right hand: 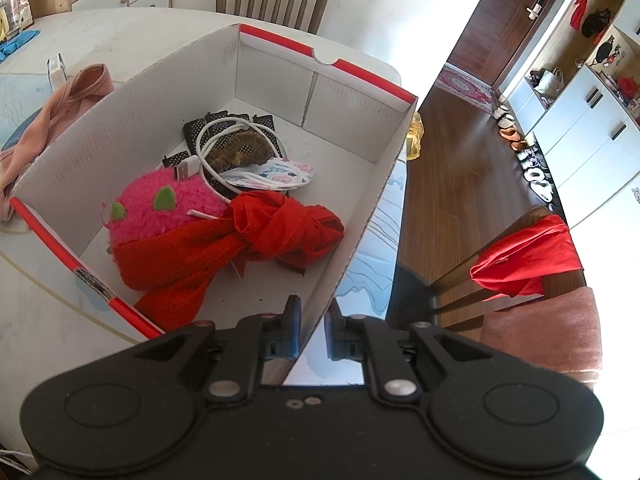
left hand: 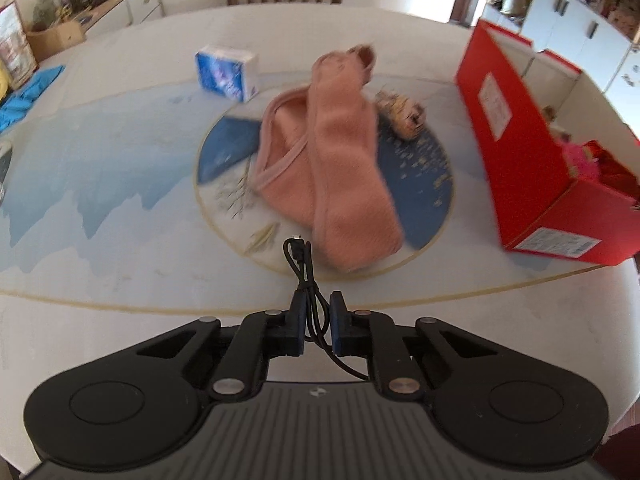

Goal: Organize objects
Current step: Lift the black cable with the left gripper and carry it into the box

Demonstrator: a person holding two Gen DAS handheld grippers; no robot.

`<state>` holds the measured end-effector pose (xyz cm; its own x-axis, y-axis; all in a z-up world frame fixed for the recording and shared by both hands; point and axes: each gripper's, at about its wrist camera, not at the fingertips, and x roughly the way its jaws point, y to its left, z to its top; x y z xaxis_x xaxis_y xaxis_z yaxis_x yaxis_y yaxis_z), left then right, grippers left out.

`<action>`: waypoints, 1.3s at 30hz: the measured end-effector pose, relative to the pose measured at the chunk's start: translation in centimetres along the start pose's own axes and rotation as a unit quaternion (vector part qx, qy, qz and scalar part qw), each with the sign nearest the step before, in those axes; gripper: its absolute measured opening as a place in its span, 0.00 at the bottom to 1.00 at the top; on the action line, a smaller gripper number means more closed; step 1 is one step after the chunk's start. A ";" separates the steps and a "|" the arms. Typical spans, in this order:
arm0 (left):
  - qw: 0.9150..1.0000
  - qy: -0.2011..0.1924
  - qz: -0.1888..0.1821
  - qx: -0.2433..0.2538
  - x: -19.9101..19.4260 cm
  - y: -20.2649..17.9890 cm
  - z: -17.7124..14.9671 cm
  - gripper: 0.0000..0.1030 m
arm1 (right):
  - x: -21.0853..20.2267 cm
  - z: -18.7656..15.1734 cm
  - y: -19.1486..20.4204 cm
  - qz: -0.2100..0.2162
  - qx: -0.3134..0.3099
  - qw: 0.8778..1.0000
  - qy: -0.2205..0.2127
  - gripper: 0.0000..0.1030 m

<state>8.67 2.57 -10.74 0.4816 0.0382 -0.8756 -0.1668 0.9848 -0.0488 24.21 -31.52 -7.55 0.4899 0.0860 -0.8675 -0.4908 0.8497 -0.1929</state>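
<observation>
Black cable [left hand: 306, 276], light and limp, is pinched mid-bundle by the left gripper [left hand: 318, 326]; red box [left hand: 520, 148] lies at 2 o'clock. Right gripper [right hand: 312, 330] is spread astride the box wall.

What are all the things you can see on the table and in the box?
black cable: 1, black, between the left gripper's fingers, hanging over the table
pink cloth: 1, pink, middle of the table
tissue pack: 1, blue and white, behind the cloth
brown fuzzy thing: 1, tan, right of the cloth; too blurred to name
red box: 1, red outside, white inside, table's right edge
fluffy toy: 1, hot pink with green bits, in the box
red scarf: 1, knotted, in the box
white cable: 1, coiled, in the box
table: 1, white and blue
left gripper: shut on the black cable
right gripper: astride the box's near wall; grip unclear
</observation>
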 end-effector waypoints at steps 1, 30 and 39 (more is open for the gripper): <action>1.000 -0.002 -0.006 0.001 -0.3 -0.1 0.2 0.10 | 0.0 0.0 0.0 0.000 0.000 1.000 0.000 0.11; 0.969 -0.104 -0.141 0.176 -6.2 -12.6 14.7 0.10 | 0.1 0.0 0.1 -0.002 -0.003 1.000 0.000 0.11; 0.959 -0.085 -0.145 0.228 -2.2 -19.1 17.4 0.10 | 0.1 0.0 0.0 -0.003 -0.001 1.000 0.000 0.10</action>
<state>25.72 -13.38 0.48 0.5907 -0.2589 -0.7642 0.3706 0.9284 -0.0281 24.20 -31.50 -7.66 0.4926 0.0803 -0.8666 -0.4896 0.8488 -0.1996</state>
